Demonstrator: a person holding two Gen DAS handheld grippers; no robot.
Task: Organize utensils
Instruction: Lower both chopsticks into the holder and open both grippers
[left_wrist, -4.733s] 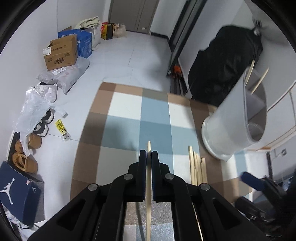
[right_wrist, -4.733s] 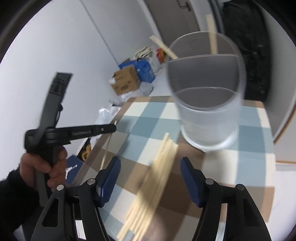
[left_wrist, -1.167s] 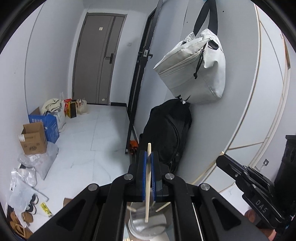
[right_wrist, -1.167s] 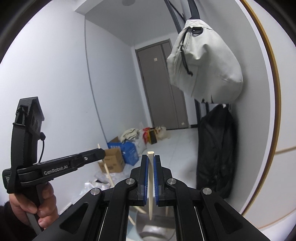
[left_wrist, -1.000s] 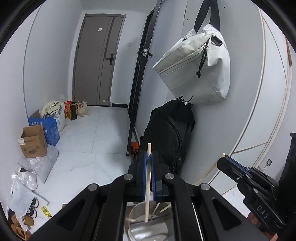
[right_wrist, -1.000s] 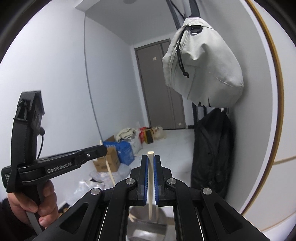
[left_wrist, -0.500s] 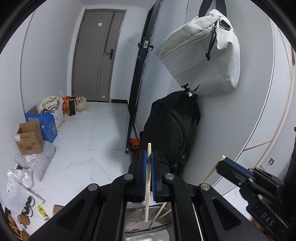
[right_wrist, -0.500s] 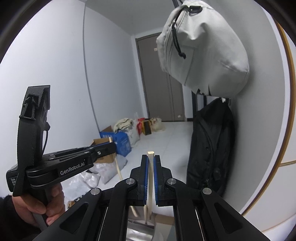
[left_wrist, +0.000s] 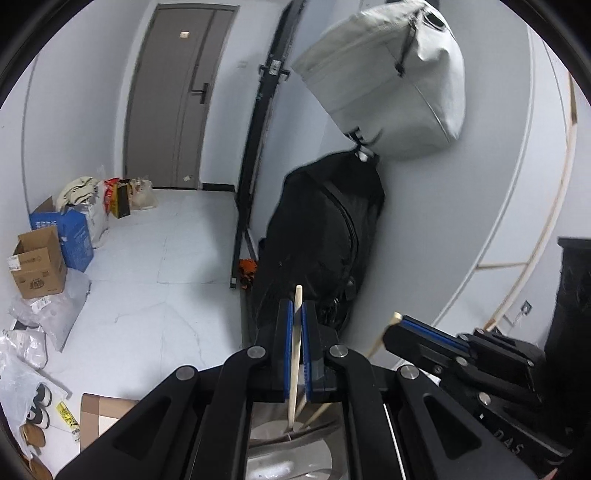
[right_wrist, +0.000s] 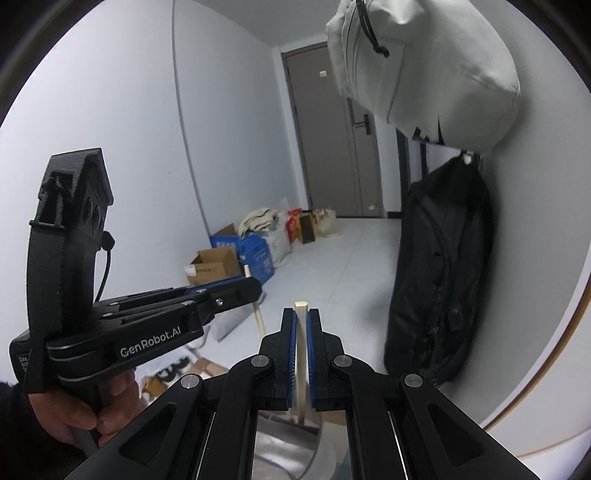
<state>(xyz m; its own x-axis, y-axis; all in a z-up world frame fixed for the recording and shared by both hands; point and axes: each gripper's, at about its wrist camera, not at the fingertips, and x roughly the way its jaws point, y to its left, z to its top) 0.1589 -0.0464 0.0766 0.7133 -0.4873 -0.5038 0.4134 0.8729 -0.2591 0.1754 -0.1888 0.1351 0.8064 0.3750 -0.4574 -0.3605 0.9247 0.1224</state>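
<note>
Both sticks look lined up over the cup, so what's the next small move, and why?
Probably lower a little more, then open. Each gripper, left and right, is shut on an upright chopstick, tips just above the cup.

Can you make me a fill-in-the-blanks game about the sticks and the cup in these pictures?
1. The left gripper is shut on a wooden ____.
2. Both sticks hang above the open ____.
3. The black bag leans on the wall under a ____ bag.
4. The closed door is ____.

Missing words: stick; cup; white; grey
</note>
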